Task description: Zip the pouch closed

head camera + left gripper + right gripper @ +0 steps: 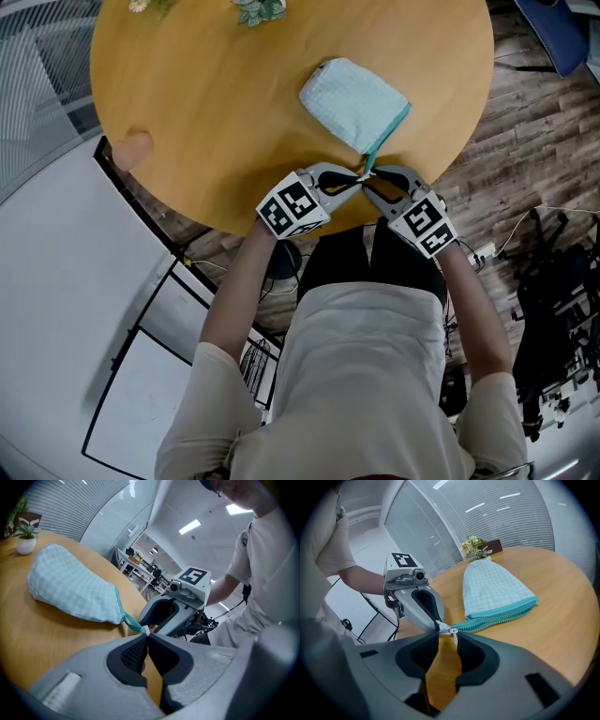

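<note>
A pale blue checked pouch (352, 98) lies on the round wooden table (187, 103), its teal zipper edge (506, 616) running toward me. My left gripper (360, 176) is shut on the small white tab (440, 626) at the zipper's near end, and that tab shows at its tips (144, 630). My right gripper (447, 634) faces it tip to tip and stands open. The silver zipper pull (453, 632) hangs between its fingertips, and the pads are not pressed on it. In the left gripper view the pouch (75, 590) lies to the left and the right gripper (174, 609) is straight ahead.
A small potted plant (26, 541) and flowers (474, 543) stand at the table's far side. Both grippers work at the table's near edge (337, 225), close to my body. Cables and dark gear (553, 281) lie on the floor to the right.
</note>
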Demonstrator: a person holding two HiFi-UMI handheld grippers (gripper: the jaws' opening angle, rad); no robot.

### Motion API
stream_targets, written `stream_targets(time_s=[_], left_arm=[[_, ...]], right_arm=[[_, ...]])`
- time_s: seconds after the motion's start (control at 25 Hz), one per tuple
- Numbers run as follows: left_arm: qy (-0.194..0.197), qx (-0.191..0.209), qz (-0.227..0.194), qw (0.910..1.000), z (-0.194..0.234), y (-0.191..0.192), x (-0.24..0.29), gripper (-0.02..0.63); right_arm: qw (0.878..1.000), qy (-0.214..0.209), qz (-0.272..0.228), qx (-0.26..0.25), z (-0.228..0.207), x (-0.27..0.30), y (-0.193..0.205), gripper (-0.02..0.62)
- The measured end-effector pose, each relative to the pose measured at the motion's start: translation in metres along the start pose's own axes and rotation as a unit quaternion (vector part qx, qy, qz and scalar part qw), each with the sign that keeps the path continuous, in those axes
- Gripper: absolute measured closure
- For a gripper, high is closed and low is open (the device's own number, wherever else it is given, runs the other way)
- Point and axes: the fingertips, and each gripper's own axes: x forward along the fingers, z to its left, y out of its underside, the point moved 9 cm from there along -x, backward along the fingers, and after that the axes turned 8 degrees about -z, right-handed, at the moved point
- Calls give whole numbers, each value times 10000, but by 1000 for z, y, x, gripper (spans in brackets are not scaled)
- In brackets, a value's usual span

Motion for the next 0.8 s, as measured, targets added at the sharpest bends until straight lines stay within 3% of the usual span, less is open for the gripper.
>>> stream_targets(time_s=[0.12,0.24,0.52,0.8], left_arm=[[-1,-11,-5,10000,0,-1,1,584],[-36,-30,-19,10000,-1,-2,3,584],[-303,82,-34,9995,-5,-5,2,584],[-553,122,-11,9984,-15,-11,0,586]], right_arm=[[10000,40,32,-36,-4,1,1,478],[9999,109,50,-102,-8,-1,2,538],[9997,-15,94,-243,-12,-11,0,591],[9980,-313,295,-468,-12,-21,-8,592]])
